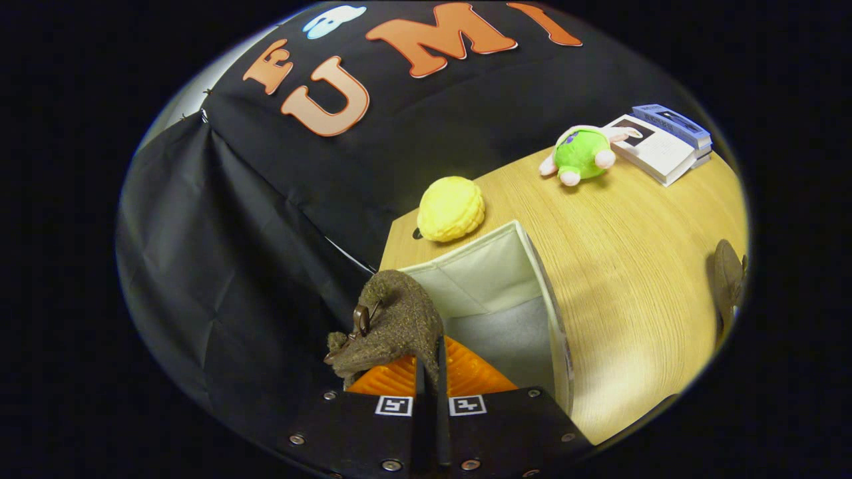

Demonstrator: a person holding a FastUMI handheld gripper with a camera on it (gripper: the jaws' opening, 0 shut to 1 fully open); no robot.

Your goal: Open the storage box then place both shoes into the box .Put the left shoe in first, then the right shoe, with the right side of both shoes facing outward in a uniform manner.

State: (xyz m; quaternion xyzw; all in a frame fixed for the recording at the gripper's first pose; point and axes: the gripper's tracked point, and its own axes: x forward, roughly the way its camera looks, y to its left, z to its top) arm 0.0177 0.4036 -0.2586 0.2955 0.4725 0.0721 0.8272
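My gripper (431, 376) is shut on a brown suede shoe (399, 319), with the shoe's thin edge pinched between the two fingers. The shoe hangs tilted over the near left corner of the open beige fabric storage box (532, 266). A small buckle on the shoe faces left. What I see of the box's pale inside holds nothing, and its near part is hidden behind the fingers. A second brown shoe (729, 279) lies on the wooden table (632, 279), far to the right of the box.
Just beyond the box sits a yellow plush ball (451, 208). Farther back on the table are a green plush toy (582, 154) and a stack of books (665, 143). The table's left edge runs beside the box, with black cloth wall behind.
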